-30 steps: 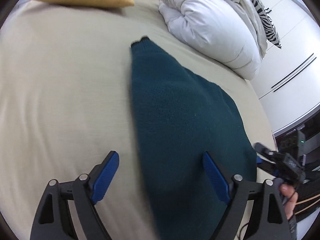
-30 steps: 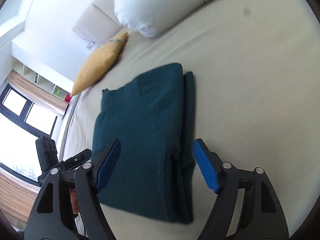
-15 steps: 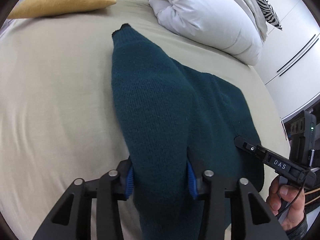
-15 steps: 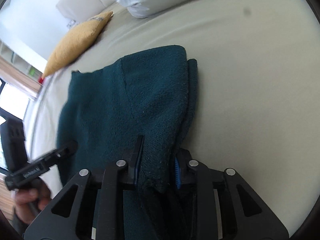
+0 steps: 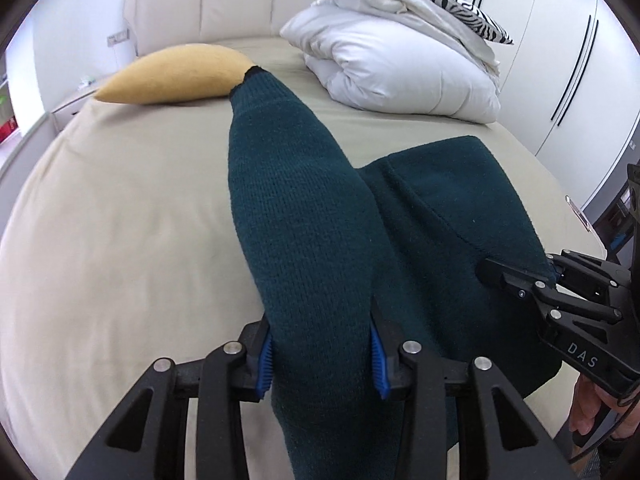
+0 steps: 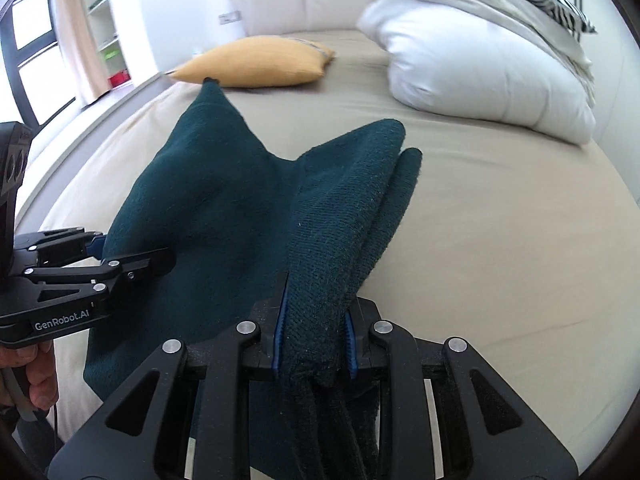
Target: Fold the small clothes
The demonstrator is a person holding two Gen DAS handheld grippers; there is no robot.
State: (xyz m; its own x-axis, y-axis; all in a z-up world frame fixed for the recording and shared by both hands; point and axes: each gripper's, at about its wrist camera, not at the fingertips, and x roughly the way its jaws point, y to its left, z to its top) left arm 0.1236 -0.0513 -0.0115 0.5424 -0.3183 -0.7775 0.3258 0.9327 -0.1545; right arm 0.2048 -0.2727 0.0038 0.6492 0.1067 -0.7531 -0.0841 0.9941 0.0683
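- The left gripper pinches 1 near corner of the teal sweater, and the right gripper clamps the other, thicker layered corner; this likely spreads the near edge for the next fold.
- The sweater's near end is raised and its far end trails on the bed.
- Bare sheet lies either side; the yellow cushion and white duvet sit well beyond.

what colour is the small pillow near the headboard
Mustard yellow pillow; it shows best in the right wrist view.
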